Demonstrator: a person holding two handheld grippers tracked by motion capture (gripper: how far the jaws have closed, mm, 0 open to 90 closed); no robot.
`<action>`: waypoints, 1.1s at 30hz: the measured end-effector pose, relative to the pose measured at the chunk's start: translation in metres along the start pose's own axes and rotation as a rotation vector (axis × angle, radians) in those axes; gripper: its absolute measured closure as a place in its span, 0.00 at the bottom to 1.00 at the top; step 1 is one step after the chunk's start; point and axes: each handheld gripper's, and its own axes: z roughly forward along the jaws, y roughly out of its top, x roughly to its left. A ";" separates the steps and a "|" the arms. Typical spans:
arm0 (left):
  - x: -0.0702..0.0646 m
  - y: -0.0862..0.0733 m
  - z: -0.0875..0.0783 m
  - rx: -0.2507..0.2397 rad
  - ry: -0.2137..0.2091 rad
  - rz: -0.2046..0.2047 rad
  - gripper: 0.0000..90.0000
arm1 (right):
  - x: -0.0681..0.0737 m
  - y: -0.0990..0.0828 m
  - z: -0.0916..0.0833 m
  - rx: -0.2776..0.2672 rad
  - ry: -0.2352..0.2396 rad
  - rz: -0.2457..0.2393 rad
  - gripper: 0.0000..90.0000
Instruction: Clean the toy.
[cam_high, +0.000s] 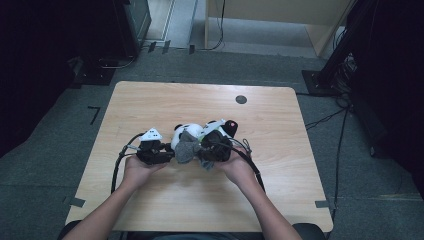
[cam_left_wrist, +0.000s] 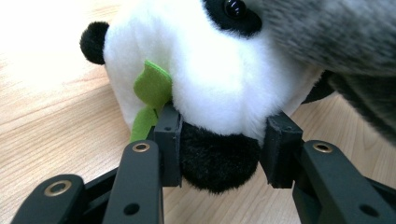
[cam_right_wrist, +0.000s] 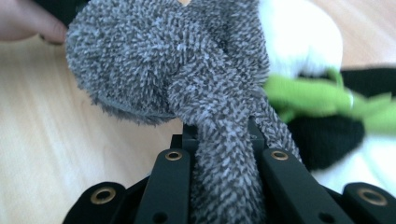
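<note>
A black-and-white plush panda (cam_high: 181, 133) lies at the middle of the wooden table (cam_high: 200, 200), with a grey fuzzy cloth (cam_high: 186, 150) draped over it. In the left gripper view my left gripper (cam_left_wrist: 223, 140) is shut on a black plush limb of the panda (cam_left_wrist: 215, 79), its pads pressing in from both sides beside a green felt leaf (cam_left_wrist: 152, 88). The right gripper (cam_right_wrist: 224, 135) is shut on a strip of the grey cloth (cam_right_wrist: 163, 65), which runs down between its jaws. From above, the left gripper (cam_high: 167, 155) and right gripper (cam_high: 202, 150) face each other across the toy.
A round grommet hole (cam_high: 241, 99) sits near the table's far edge. Black cables (cam_high: 118, 167) trail from both grippers toward the front edge. Dark equipment stands (cam_high: 330, 70) and loose cables flank the table on the grey floor. A fingertip (cam_right_wrist: 28, 23) shows behind the cloth.
</note>
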 end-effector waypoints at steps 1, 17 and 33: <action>0.000 0.000 0.000 0.000 -0.002 0.001 0.65 | -0.001 -0.003 -0.002 0.002 0.004 0.005 0.89; -0.001 -0.002 0.000 0.001 -0.014 0.030 0.65 | -0.014 -0.038 -0.035 -0.028 0.008 0.085 0.89; -0.002 -0.002 0.000 0.007 0.011 0.031 0.65 | -0.043 -0.055 -0.091 -0.171 -0.108 0.188 0.89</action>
